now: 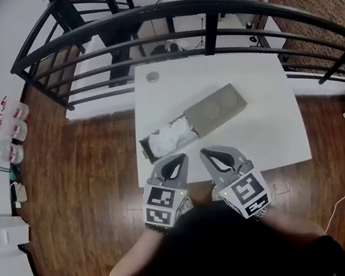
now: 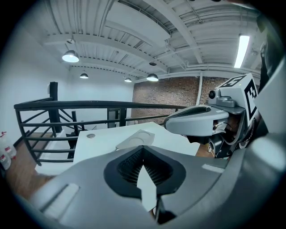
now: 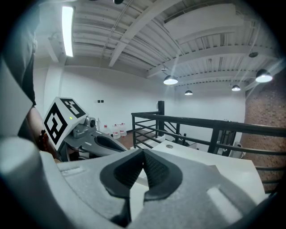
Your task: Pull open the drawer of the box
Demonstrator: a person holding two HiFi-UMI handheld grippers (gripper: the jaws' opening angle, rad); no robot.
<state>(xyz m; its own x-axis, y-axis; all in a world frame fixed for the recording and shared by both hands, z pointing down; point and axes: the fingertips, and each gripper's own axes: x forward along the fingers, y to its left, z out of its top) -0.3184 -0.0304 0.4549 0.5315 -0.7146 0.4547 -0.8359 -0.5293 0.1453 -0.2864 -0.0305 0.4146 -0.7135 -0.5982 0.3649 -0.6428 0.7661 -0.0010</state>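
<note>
Open drawer (image 1: 143,147) of grey box (image 1: 217,109), white wadding (image 1: 171,137) inside, perhaps paper.

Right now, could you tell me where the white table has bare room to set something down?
Bare: the table right of the box, out to its right edge, and the far strip by the railing, except a small disc at far left. Crowded: near left, around the open drawer, left gripper and right gripper.
</note>
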